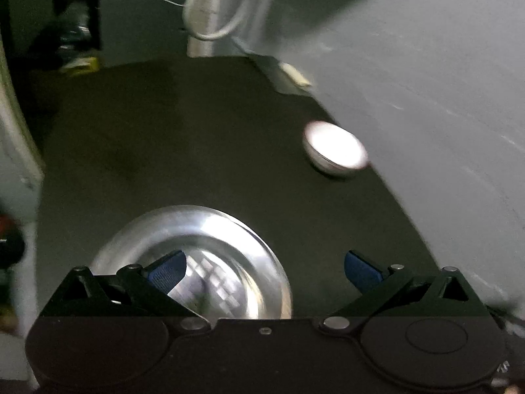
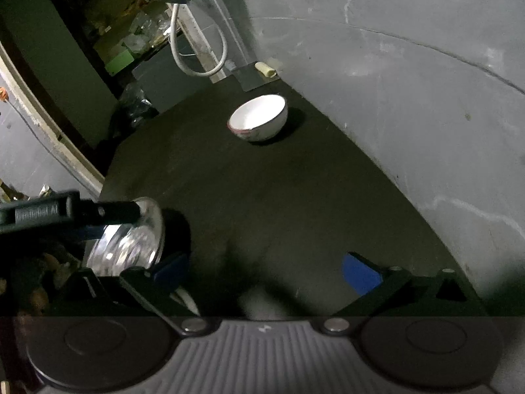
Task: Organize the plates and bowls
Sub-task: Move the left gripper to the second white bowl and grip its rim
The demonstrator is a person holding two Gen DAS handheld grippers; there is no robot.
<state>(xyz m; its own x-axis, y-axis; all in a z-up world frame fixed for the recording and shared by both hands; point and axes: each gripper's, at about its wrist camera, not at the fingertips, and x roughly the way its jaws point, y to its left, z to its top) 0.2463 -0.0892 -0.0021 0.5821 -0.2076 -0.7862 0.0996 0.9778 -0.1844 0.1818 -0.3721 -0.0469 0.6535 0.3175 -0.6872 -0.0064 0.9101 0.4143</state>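
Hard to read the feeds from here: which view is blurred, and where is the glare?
Left wrist view: motion-smeared, the white bowl blown out, glare streaking the steel plate. Right wrist view: sharper, dim, bowl crisp with a shadow behind, plate glinting.

We see a dark tabletop [image 2: 262, 197] set against a grey wall, carrying a white bowl [image 2: 257, 118] upright toward one o'clock in the right wrist view, near that wall. At seven o'clock a shiny steel plate [image 1: 203, 256] lies over the near part; whether it touches the surface we cannot tell. A small pale roll [image 2: 266, 69] lies at the far twelve o'clock corner.
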